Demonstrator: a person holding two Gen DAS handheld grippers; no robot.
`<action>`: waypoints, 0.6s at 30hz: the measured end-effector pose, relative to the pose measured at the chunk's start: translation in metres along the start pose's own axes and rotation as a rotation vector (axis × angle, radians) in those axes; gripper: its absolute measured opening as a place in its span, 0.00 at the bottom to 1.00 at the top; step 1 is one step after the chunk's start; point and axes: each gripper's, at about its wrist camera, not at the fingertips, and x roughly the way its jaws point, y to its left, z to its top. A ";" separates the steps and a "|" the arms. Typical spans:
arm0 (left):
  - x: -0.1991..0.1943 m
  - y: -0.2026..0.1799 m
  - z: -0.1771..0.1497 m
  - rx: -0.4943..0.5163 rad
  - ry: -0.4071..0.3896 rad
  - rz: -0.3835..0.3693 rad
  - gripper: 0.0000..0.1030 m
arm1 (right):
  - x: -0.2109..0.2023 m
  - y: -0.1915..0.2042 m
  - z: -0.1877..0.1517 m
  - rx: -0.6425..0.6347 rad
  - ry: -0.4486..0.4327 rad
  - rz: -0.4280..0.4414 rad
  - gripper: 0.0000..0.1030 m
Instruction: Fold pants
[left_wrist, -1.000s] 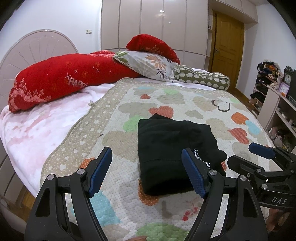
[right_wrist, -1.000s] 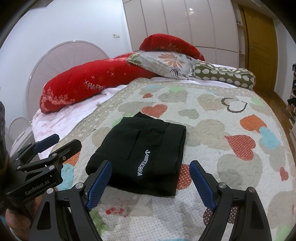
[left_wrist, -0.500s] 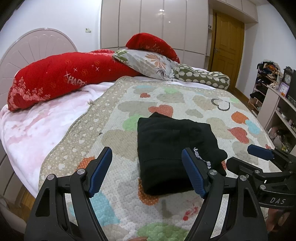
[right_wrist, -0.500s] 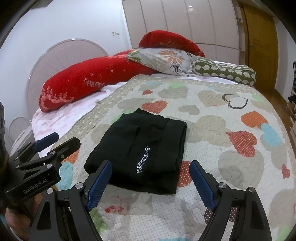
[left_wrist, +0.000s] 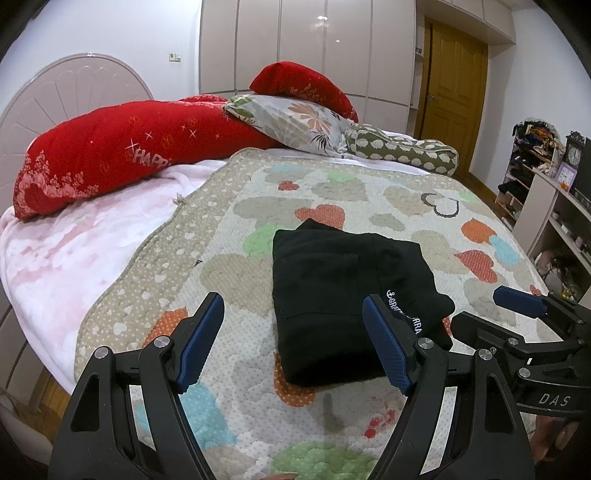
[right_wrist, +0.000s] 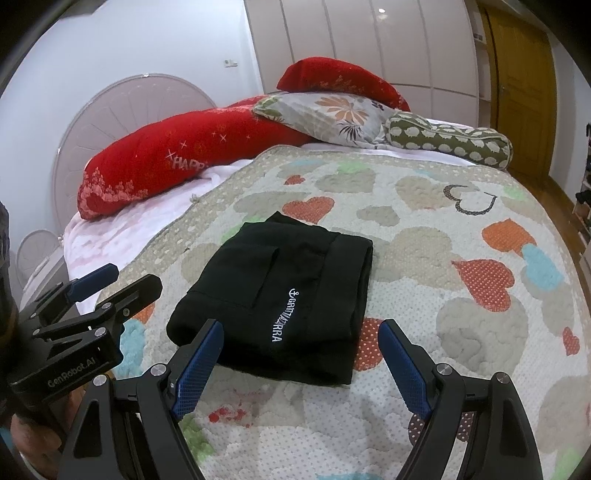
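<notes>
Right wrist view — jaws wide, empty, above pants (right_wrist: 284, 295).

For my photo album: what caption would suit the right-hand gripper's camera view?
Folded black pants lie on a heart-patterned quilt, with the open right gripper empty.

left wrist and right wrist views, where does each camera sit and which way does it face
Left wrist: rides the left gripper, looking down the bed toward the pillows; its own open jaws frame the folded pants, right gripper at right edge.
Right wrist: rides the right gripper, same heading from further right; open jaws, left gripper and a hand at left edge.
Shared: pants, quilt, pillows, wardrobe, door.
</notes>
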 end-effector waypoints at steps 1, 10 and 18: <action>0.000 0.000 0.000 0.001 -0.001 0.000 0.76 | 0.000 0.000 0.000 0.002 0.000 0.000 0.82; 0.001 -0.002 -0.003 0.004 -0.001 -0.003 0.76 | 0.001 -0.001 0.000 0.004 0.002 0.004 0.82; 0.001 -0.004 -0.005 0.004 0.001 -0.005 0.76 | 0.002 -0.002 -0.002 0.008 0.009 0.002 0.82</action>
